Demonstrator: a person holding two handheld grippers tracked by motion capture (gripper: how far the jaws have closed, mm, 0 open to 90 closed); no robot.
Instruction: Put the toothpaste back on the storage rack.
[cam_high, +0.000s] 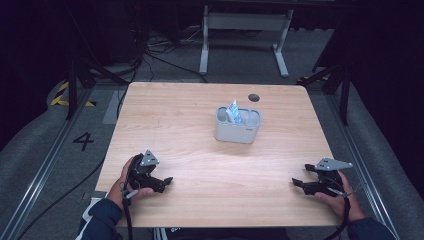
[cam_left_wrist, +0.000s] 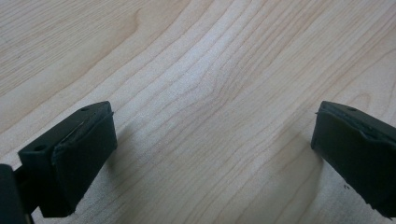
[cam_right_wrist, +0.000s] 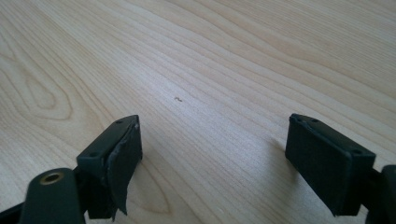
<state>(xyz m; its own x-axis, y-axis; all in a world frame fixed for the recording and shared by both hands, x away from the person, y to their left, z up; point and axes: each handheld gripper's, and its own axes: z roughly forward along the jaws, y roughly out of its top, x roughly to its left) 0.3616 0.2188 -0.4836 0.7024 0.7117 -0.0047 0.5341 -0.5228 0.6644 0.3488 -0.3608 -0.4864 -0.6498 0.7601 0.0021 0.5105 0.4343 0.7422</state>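
Resting low over the near left part of the wooden table (cam_high: 190, 165), left gripper (cam_high: 167, 181) with jaws wide apart, bare wood grain between them. Right gripper (cam_high: 296, 184) low over the near right corner — jaws likewise spread, nothing between the pads. Both pointing inward, well apart. Farther out, past the middle of the table, a grey two-compartment caddy (cam_high: 238, 131) standing upright — a pale blue packet (cam_high: 233, 113) sticking up from its left compartment.
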